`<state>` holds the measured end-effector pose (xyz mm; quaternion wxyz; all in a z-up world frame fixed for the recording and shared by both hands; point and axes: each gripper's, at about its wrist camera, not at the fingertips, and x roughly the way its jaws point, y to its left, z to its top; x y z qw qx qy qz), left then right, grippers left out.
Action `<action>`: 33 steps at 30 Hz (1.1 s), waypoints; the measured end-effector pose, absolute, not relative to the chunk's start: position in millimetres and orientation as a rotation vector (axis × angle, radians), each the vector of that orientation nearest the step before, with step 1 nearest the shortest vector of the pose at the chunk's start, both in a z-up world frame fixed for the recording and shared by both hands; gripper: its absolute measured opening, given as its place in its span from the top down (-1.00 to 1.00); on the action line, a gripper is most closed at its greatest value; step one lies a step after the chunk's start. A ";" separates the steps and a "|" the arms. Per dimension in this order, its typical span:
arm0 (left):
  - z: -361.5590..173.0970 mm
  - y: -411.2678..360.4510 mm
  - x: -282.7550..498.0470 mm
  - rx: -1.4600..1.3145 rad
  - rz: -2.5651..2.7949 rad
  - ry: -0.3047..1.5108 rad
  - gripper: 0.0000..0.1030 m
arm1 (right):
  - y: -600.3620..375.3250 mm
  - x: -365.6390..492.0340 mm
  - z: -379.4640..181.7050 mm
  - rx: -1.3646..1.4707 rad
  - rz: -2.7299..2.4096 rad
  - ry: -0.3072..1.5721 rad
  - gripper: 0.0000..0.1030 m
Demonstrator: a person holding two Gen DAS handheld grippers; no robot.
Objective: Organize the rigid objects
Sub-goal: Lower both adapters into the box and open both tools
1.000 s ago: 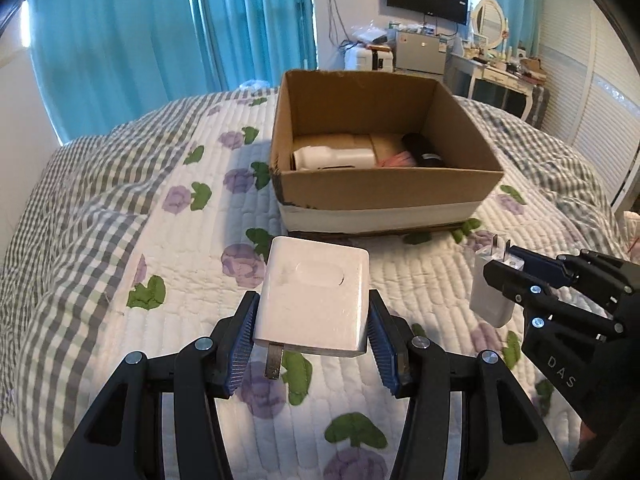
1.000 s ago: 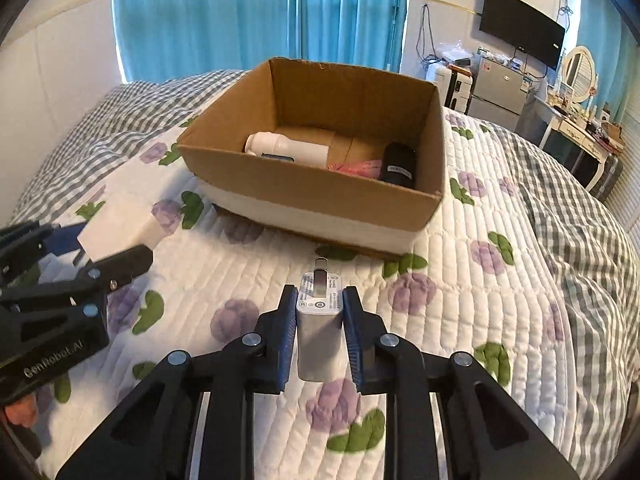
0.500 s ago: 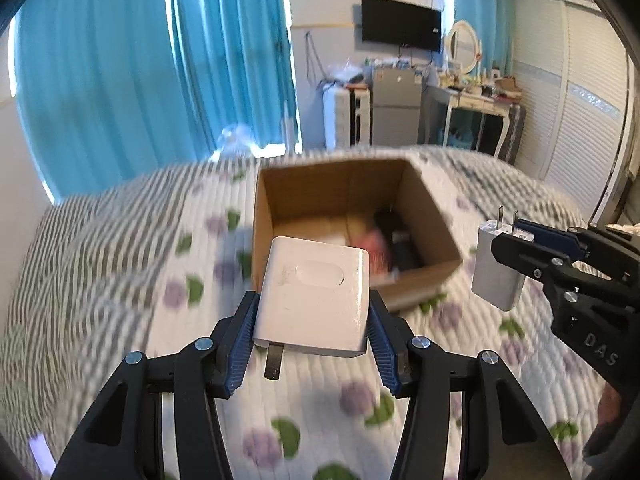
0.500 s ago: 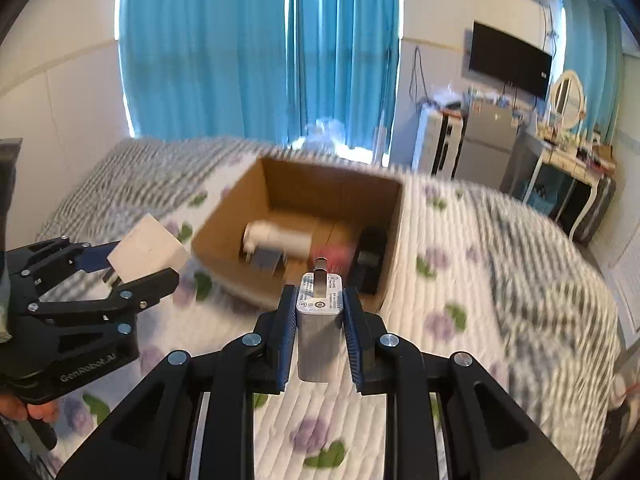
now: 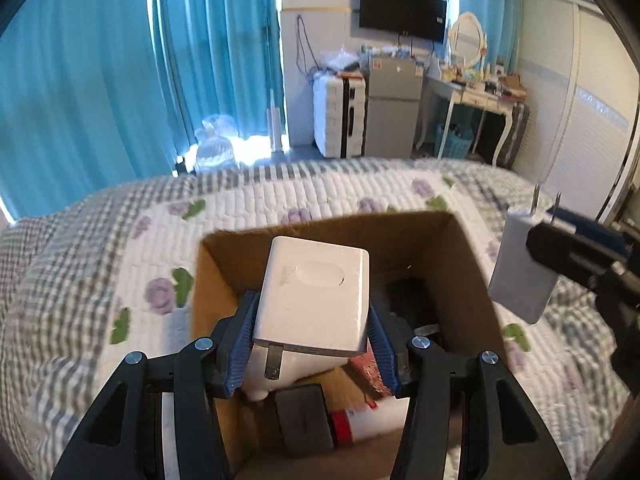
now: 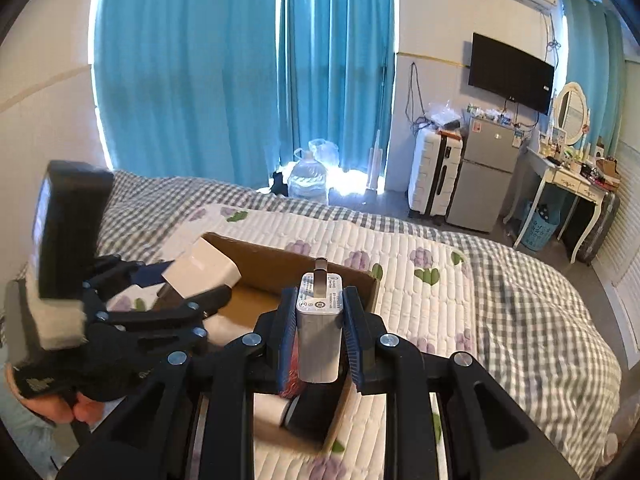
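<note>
Left gripper [image 5: 312, 344] was clamped on the big white charger [image 5: 316, 300], blue pads tight on both sides, one prong poking out underneath near the bottom centre of the left wrist frame. Charger hung over the open cardboard box [image 5: 216, 264], which filled the lower middle of that frame.

Right gripper [image 6: 320, 340] was clamped on the slim white plug adapter [image 6: 320, 340], prongs up, label face toward the camera, centre of the right wrist frame. In the left view the same adapter [image 5: 520, 276] sat at the right edge, just beyond the box's right wall, above the quilt [image 5: 120, 248]; whether it cleared the rim there, can't tell.

Inside the box: black block [image 5: 304, 420] at bottom centre, white bottle with a red band [image 5: 360, 424] beside it, something pink-red [image 5: 368, 364] under the right pad, dark item [image 5: 408, 296] toward the far right corner.

Box sat on the flowered quilt, teal curtains [image 6: 240, 60] across the top of the frame.
</note>
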<state>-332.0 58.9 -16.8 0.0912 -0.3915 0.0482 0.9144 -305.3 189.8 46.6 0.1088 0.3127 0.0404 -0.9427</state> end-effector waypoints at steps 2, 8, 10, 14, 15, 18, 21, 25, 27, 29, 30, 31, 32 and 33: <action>-31.1 60.7 -341.6 -1.203 2.709 0.159 -0.03 | 192.5 -321.1 33.0 0.945 -2.745 0.096 0.58; -50.8 62.0 -346.3 -1.220 2.705 0.175 -0.29 | 201.4 -343.3 5.5 0.976 -2.720 0.070 0.58; -45.7 58.3 -343.0 -1.188 2.735 0.145 -0.53 | 203.9 -344.9 0.3 0.987 -2.715 0.068 0.58; -33.3 50.1 -336.3 -1.171 2.736 0.098 -0.53 | 208.2 -341.0 1.2 0.995 -2.724 0.062 0.58; -27.5 47.4 -330.1 -1.151 2.740 0.095 -0.53 | 208.1 -337.7 3.2 0.995 -2.726 0.063 0.58; -11.9 38.6 -314.0 -1.116 2.768 0.119 -0.53 | 204.0 -330.1 9.3 0.997 -2.729 0.073 0.57; -2.1 28.2 -302.3 -1.103 2.789 0.148 -0.53 | 198.0 -325.0 11.5 1.011 -2.716 0.058 0.57; 1.8 9.1 -294.6 -1.103 2.819 0.184 -0.53 | 180.6 -326.9 9.3 1.039 -2.679 0.052 0.57; 0.0 -1.6 -295.8 -1.111 2.828 0.184 -0.53 | 169.2 -334.4 1.2 1.067 -2.651 0.045 0.57; -2.5 -9.1 -296.9 -1.114 2.843 0.185 -0.53 | 159.1 -344.9 -7.9 1.103 -2.630 0.036 0.57; -4.1 -13.5 -298.6 -1.113 2.854 0.187 -0.53 | 153.3 -353.5 -14.1 1.129 -2.617 0.031 0.57; -5.7 -17.0 -300.5 -1.113 2.858 0.187 -0.53 | 150.0 -359.9 -18.1 1.144 -2.614 0.030 0.57; -7.1 -18.9 -301.5 -1.114 2.859 0.185 -0.53 | 146.4 -367.8 -22.7 1.161 -2.619 0.037 0.57; -8.9 -22.2 -303.5 -1.113 2.861 0.179 -0.53 | 142.3 -376.8 -27.5 1.178 -2.633 0.058 0.57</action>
